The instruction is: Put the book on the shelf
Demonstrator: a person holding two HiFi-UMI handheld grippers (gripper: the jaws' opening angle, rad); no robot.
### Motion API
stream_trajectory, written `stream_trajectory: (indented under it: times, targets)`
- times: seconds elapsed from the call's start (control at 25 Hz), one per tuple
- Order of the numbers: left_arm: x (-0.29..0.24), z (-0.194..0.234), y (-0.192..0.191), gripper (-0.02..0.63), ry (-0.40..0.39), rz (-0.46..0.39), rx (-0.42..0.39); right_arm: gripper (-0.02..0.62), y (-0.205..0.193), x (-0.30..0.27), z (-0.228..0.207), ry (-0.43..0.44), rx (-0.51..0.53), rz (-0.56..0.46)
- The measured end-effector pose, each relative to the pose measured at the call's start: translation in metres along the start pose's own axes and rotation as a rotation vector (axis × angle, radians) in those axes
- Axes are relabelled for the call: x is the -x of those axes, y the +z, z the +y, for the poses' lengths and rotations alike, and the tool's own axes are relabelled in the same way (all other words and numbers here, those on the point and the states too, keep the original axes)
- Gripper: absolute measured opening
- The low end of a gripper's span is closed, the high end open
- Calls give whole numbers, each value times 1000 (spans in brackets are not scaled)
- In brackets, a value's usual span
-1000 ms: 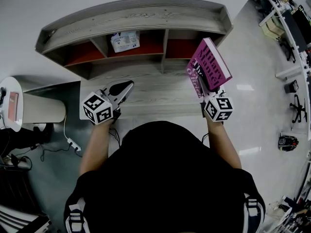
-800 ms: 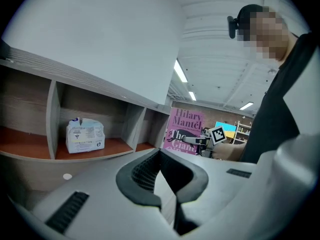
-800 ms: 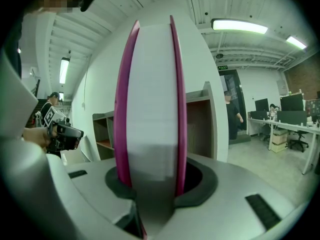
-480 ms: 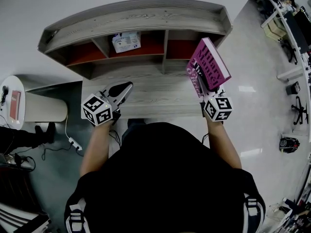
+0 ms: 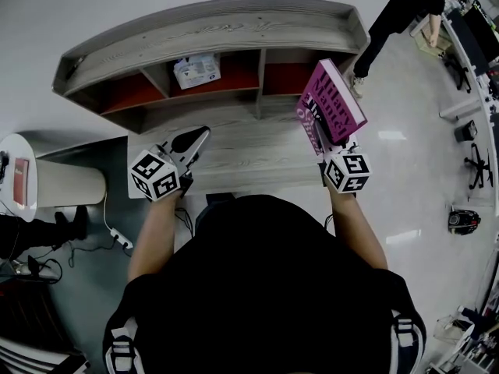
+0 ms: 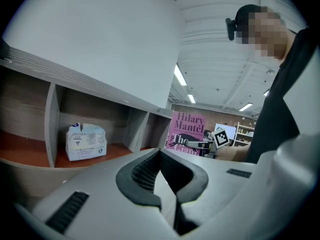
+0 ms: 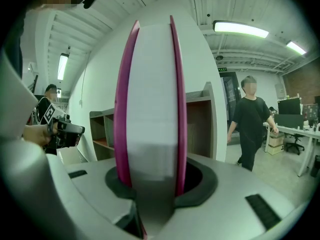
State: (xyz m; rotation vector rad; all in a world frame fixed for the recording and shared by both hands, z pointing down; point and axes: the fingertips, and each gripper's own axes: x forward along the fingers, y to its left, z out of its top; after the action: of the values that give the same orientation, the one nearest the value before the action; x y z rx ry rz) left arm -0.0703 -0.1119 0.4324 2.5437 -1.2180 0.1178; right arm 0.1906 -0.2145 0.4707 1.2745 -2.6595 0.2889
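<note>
A thick magenta book stands upright in my right gripper, which is shut on its lower edge. The right gripper view shows its white page block between pink covers, clamped by the dark pads. It hangs over the desk's right end, just in front of the shelf's right compartment. My left gripper rests low over the desk's left part, jaws together with nothing between them. From the left gripper view the book's cover shows beyond the shelf dividers.
A white packet lies in the middle compartment, also seen as the packet on the red shelf floor. A person in black walks at the right, near the shelf's end. A round white stand sits left of the desk.
The book and both grippers have hardly moved. A person in black has walked into view at the upper right.
</note>
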Motion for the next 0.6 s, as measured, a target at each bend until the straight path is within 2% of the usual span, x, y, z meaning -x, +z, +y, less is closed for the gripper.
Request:
stream_trajectory:
  times: [0.6]
  targets:
    - [-8,30,8,19,-70,61,-14,147,-3,-25,8,-49,-18,4]
